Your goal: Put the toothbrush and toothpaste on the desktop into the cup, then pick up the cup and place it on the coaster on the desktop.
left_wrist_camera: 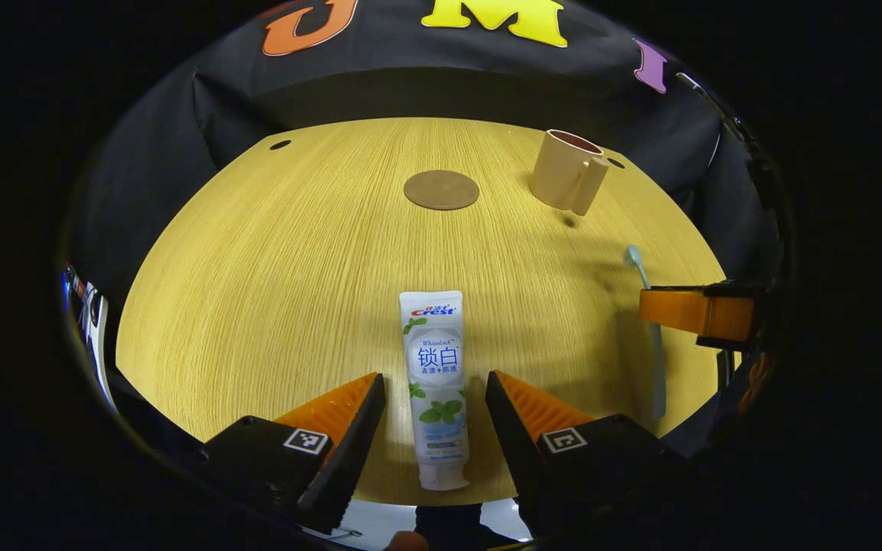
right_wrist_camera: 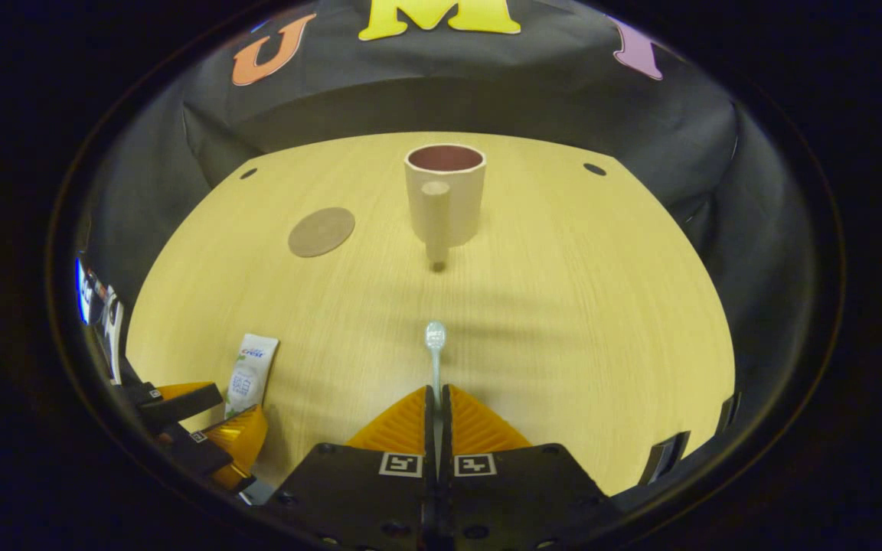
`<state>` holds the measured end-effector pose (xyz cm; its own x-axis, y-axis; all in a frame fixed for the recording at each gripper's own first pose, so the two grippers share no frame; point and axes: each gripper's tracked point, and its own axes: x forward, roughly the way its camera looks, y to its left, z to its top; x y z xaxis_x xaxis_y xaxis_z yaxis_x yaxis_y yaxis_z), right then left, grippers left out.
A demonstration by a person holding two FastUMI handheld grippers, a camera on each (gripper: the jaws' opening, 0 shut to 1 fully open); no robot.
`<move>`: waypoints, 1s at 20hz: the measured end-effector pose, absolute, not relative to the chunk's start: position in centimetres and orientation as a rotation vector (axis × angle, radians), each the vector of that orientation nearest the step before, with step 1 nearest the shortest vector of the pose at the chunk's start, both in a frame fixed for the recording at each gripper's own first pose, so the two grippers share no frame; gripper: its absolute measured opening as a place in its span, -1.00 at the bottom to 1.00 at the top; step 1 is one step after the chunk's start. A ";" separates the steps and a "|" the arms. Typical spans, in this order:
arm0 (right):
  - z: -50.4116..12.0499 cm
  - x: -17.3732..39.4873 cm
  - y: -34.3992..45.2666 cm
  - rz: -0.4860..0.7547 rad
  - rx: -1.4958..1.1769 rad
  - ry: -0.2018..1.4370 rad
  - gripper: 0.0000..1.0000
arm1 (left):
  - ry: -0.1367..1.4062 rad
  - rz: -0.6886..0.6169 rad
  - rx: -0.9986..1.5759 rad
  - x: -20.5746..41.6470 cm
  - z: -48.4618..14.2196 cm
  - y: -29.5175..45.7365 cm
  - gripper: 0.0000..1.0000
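Light wood-grain counter (left_wrist_camera: 272, 275), round dark holes (right_wrist_camera: 594, 169) near its far corners; black cloth wall (left_wrist_camera: 426, 92) behind.

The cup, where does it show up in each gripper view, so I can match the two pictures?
Left gripper view: the cup stands at the upper right, far across the table, right of the coaster.
Right gripper view: the cup stands at top centre, straight ahead, handle facing the camera.
Shared landmark: the round coaster, left of the cup in both views.
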<state>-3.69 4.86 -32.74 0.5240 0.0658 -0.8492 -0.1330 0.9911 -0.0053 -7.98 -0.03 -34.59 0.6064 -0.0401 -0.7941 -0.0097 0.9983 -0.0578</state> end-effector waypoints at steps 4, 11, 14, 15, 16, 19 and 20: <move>-31.8 -4.0 4.5 0.119 -0.072 1.004 -0.99 | 0.934 -0.007 -0.074 -7.7 -35.1 0.3 0.61; -31.1 -3.6 3.6 0.103 -0.061 0.986 -0.99 | 0.941 0.004 -0.062 -7.1 -35.4 0.8 0.24; -30.6 -3.6 3.6 0.100 -0.058 0.975 -0.99 | 0.948 0.003 -0.047 -7.5 -35.4 0.7 0.02; -30.3 -3.5 3.5 0.098 -0.059 0.968 -0.99 | 0.948 0.004 -0.046 -7.4 -35.4 0.7 0.12; -30.0 -3.3 3.5 0.098 -0.060 0.961 -0.92 | 0.950 0.006 -0.047 -7.4 -35.3 0.8 -0.03; -29.0 -2.9 3.5 0.106 -0.054 0.936 -0.92 | 0.942 -0.013 -0.026 -7.5 -35.1 0.6 -0.14; -28.5 -2.8 3.6 0.112 -0.053 0.923 -0.92 | 0.932 -0.022 -0.025 -7.3 -34.8 0.6 -0.17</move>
<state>-2.81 3.56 -28.48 0.5984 0.0739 -0.7978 -0.1192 0.9929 0.0026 -7.28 0.59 -34.78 0.5958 -0.0300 -0.8026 0.0086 0.9995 -0.0310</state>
